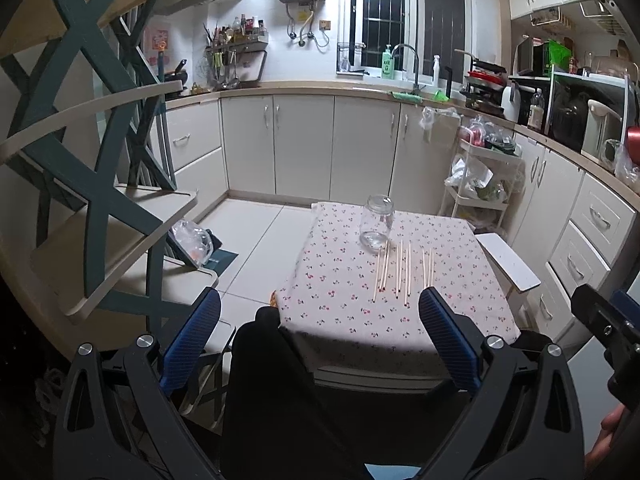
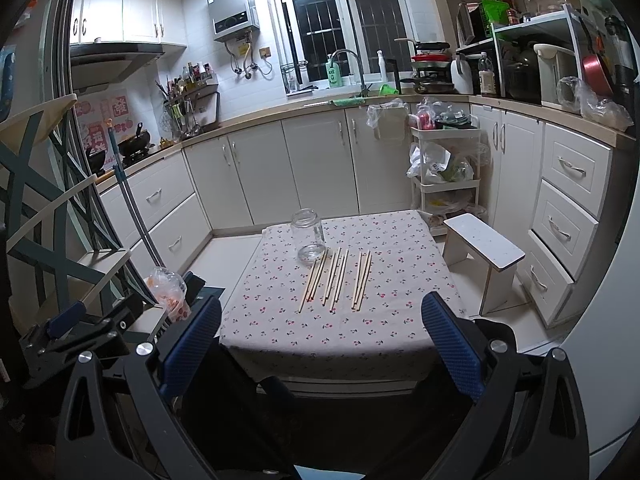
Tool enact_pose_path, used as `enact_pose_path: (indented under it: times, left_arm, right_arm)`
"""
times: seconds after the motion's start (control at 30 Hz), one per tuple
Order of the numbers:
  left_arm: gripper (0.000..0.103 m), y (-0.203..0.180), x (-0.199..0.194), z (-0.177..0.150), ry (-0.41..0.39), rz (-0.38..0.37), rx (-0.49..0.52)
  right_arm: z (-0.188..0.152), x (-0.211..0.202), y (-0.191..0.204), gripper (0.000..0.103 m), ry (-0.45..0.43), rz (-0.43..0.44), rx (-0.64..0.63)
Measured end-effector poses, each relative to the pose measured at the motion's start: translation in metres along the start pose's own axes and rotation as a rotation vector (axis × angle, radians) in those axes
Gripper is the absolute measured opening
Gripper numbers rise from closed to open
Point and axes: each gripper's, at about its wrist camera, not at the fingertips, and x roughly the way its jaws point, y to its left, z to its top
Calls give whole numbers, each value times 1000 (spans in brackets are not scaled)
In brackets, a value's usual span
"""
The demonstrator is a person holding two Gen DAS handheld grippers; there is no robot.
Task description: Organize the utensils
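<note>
Several wooden chopsticks lie side by side on a small table with a floral cloth. An empty clear glass jar stands upright just beyond their far ends. My left gripper is open and empty, held back from the table's near edge. In the right wrist view the chopsticks and the jar lie ahead on the cloth. My right gripper is open and empty, also short of the near edge.
A teal and beige shelf stands at the left. A white stool sits right of the table, with a white trolley behind it. Kitchen cabinets line the back and right walls. A plastic bag lies at the left.
</note>
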Motion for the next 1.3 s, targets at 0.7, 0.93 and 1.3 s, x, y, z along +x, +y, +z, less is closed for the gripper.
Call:
enact_pose_path:
  times: [0.7,0.93,1.3]
  left_arm:
    - [95,-3,1,-3,17,-6,11]
    - [95,-5,7,-4,31,-7,17]
    - [95,-15,44,0,81,6,40]
  right_arm:
    - [-1,1,1,96,-5,1,-2]
    - [-2,3,2,96,7,3,0]
    - [2,42,-6,96,71,2,2]
